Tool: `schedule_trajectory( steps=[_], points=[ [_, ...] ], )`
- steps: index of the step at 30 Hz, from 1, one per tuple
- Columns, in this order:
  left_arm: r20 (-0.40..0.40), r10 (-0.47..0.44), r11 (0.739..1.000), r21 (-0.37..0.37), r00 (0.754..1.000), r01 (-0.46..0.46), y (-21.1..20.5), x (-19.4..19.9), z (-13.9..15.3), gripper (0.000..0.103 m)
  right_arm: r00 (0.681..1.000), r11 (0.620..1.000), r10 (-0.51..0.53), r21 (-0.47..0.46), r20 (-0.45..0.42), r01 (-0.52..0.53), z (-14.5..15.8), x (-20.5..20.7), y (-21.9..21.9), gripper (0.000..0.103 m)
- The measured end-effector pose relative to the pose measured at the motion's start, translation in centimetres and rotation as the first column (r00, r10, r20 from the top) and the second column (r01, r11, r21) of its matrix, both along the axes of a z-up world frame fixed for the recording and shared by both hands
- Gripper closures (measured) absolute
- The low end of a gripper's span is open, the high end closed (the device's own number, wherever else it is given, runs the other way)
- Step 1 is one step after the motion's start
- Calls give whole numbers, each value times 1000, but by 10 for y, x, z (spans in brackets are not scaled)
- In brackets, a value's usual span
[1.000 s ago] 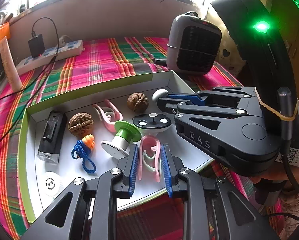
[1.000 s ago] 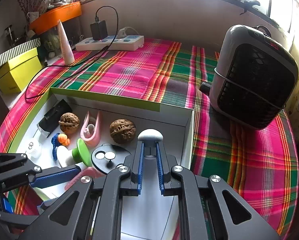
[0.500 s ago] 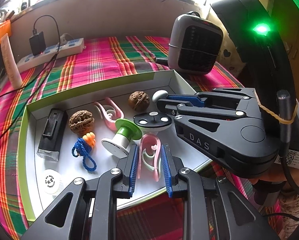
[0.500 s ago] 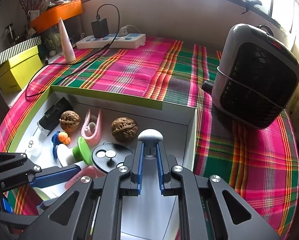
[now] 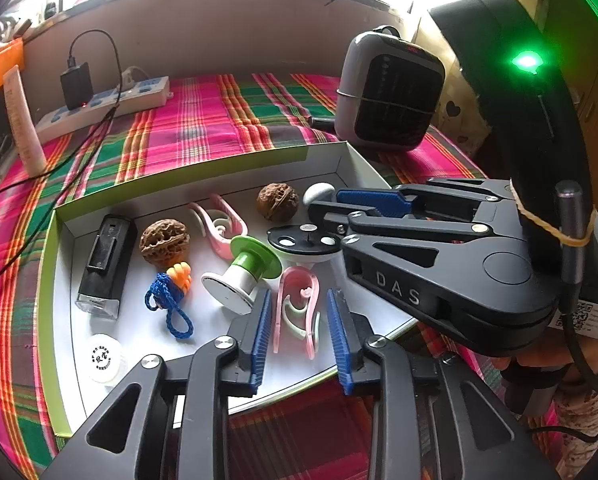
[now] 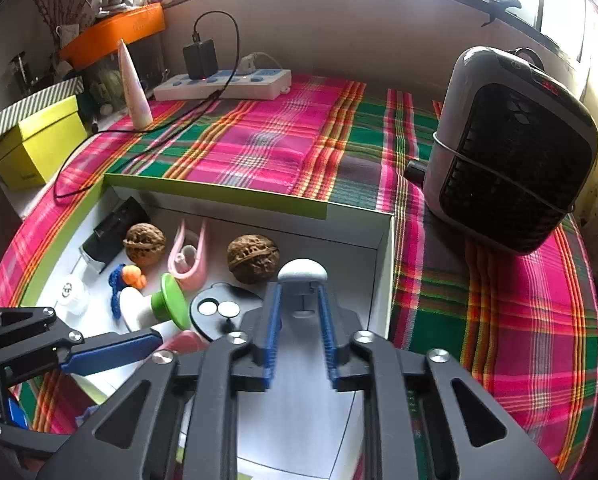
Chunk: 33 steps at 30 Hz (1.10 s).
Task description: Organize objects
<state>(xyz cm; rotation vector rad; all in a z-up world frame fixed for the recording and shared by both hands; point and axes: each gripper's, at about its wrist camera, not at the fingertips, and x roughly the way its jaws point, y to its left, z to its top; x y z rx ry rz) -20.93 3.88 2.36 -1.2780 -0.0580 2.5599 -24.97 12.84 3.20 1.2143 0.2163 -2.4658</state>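
Both tongs were parked over the white box (image 5: 363,168), angled down into it, because that's where everything was being collected.

Left gripper (image 5: 299,332): jaws partly open, straddling the pink clip (image 5: 297,304). Clip lay flat on the box floor between the pads, gap visible on both sides, so no grip on it. Reads as a drop-off: it was lowered to the floor first so it wouldn't bounce out over the near edge.

Right gripper (image 6: 299,332): jaws partly open around the grey mushroom-shaped piece (image 6: 302,276) near the box's right wall. Pads clear of its stem; can't tell whether it was resting on the floor or leaning.

Rest of the box: two walnuts (image 5: 164,242), a second pink clip (image 5: 219,222), green-and-white spool (image 5: 243,272), black disc (image 5: 305,240), blue cord with orange bit (image 5: 171,296), black rectangular item (image 5: 103,264), white cap (image 5: 104,358).

Versus a second earlier: both sets of jaws had just been opening. Left pads were tight against the clip, now off it. Right pads were clamped on the grey stem, now spread. Neither hand had shifted; nothing else in the box had moved.
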Motion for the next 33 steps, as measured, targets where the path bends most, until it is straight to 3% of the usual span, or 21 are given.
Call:
schedule_trajectory(
  steps=[17, 33],
  points=[
    [-44, 36, 999, -9, 998, -36, -5, 19, 15, 69, 998, 997, -53, -54, -28, 52, 15, 22, 10, 73],
    [-90, 69, 998, 1, 994, -69, -10, 54, 30, 68, 990, 985, -116, -134, -82, 105, 36, 78, 20, 73]
  ],
)
